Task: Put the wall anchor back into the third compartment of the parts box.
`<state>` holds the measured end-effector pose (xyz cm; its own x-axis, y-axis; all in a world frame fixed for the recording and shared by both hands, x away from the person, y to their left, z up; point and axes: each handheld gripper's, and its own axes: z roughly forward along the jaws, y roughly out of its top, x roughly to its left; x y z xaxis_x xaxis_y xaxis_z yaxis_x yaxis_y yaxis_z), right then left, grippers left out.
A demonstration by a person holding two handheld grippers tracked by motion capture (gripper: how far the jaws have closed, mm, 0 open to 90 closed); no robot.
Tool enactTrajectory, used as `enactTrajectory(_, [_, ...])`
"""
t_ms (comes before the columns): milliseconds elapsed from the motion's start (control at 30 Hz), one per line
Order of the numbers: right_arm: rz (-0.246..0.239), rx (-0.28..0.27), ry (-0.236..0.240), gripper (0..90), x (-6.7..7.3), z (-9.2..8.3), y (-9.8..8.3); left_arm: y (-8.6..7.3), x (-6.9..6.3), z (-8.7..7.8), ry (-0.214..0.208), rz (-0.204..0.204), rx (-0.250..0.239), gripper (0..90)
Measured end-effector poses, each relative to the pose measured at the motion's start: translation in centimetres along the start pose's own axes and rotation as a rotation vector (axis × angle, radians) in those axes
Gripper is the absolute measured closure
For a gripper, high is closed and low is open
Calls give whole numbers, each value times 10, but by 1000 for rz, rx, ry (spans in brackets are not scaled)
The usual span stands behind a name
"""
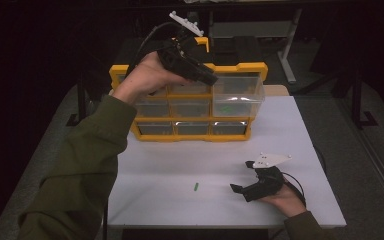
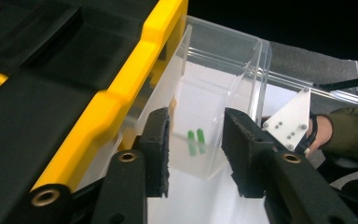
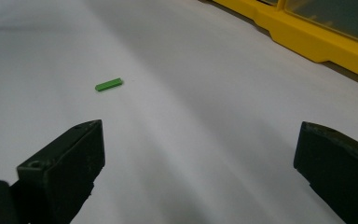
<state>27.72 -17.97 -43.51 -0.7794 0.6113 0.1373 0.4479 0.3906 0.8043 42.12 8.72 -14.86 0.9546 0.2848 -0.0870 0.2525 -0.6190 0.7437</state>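
The green piece (image 1: 196, 186) lies flat on the table (image 1: 170, 165), in front of the yellow cabinet (image 1: 190, 135) and well apart from it. It looks light, stiff and thin, likely to skid, so I would pinch it across its long edges. The right gripper (image 1: 245, 176) rests on the table, right of the piece, jaws wide and empty. The left gripper (image 1: 211, 78) hangs over the cabinet's pulled-out top-right drawer (image 1: 240, 95), jaws partly apart, holding nothing; two green bits (image 2: 196, 139) lie in that drawer
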Motion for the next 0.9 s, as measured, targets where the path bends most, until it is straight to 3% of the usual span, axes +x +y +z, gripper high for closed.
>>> enactTrajectory(500, [0,2,-5,12,0,0,0,-41,3,-17,26,-36,-29,417])
enactTrajectory(900, [-5,9,-8,11,0,1,0,-83,2,-8,53,-68,-16,264])
